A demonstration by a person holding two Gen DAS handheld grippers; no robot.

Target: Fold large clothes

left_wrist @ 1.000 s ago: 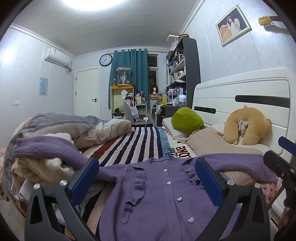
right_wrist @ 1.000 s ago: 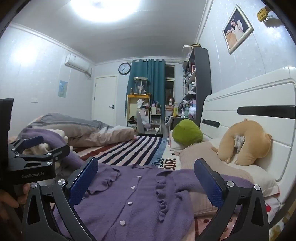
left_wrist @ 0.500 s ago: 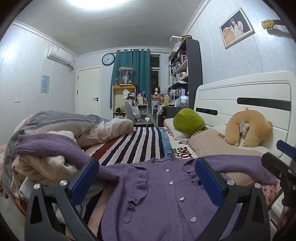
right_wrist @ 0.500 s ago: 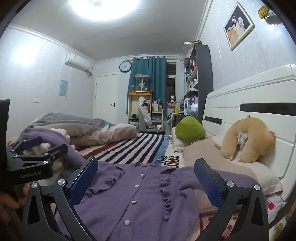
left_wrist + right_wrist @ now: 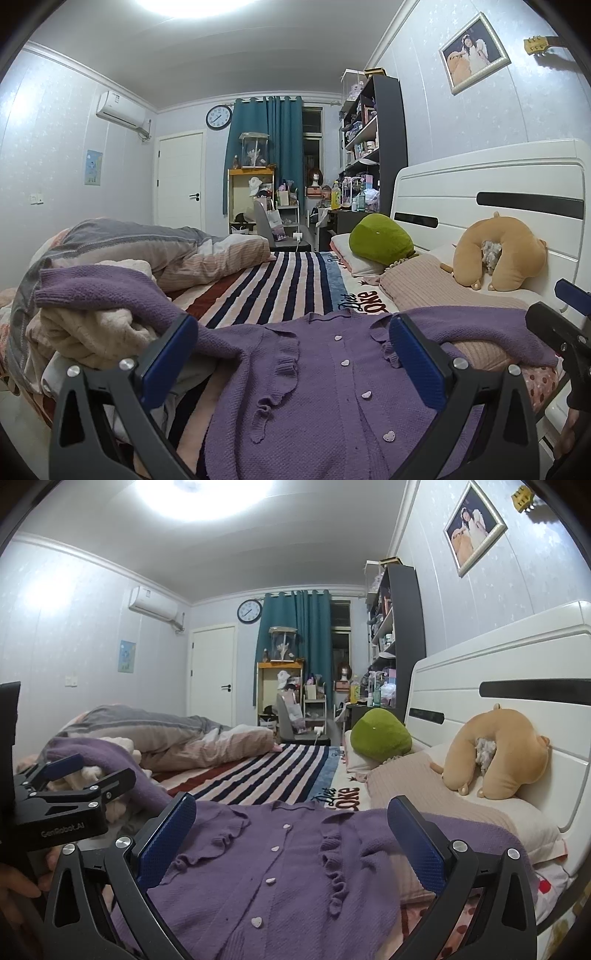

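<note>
Landmark = purple cardigan (image 5: 325, 398): chunky knit, ruffled plackets, row of small heart-shaped buttons, spread front-up on the striped blanket (image 5: 273, 291) (navy/pink/maroon bands).

Left of cardigan: its one sleeve is draped up over a heap of cream fleece clothes (image 5: 85, 332), fuzzy texture; behind the heap a grey/pink ribbed duvet (image 5: 147, 247).

Over cardigan, left wrist view: left gripper (image 5: 291, 354) spread wide, blue textured pads, black frame, nothing between the fingers. In right wrist view its body reads "GenRobot.AI".

Right gripper (image 5: 291, 834): also spread wide, empty, above the button row.

Behind cardigan: sheet print "Diet Coke" (image 5: 356, 301), partly readable.

Right of cardigan: other sleeve lies across a pink ribbed pillow (image 5: 436, 291); beyond it a green plush (image 5: 380, 240), tan U-shaped plush (image 5: 498, 251), white glossy headboard (image 5: 480, 192).
</note>
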